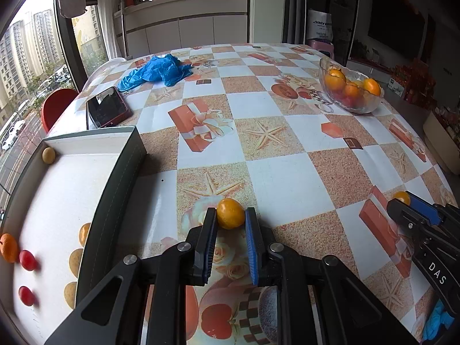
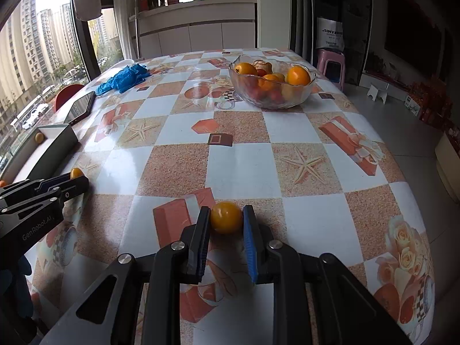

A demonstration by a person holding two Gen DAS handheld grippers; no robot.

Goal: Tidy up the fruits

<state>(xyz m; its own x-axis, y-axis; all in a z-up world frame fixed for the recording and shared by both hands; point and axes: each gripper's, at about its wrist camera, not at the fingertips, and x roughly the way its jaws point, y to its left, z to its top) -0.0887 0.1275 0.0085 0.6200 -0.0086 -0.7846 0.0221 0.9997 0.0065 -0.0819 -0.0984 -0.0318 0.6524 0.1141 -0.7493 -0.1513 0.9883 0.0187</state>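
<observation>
Left tongs (image 1: 230, 215) pinching a yellow fruit (image 1: 230, 212) beside the tray (image 1: 126, 166); right tongs (image 2: 226, 217) pinching another fruit (image 2: 226, 217), likely tray-bound for sorting.

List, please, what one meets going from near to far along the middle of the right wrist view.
Right tool shut on a small yellow fruit → checkered tablecloth → glass bowl of fruit → white cabinet.

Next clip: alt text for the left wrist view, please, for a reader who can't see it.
The left tool is shut on a small yellow-orange fruit above a patterned tablecloth. A white tray at left holds small red, tan and orange fruits, a glass bowl of fruit stands far right, and the right tool grips another yellow fruit.
</observation>
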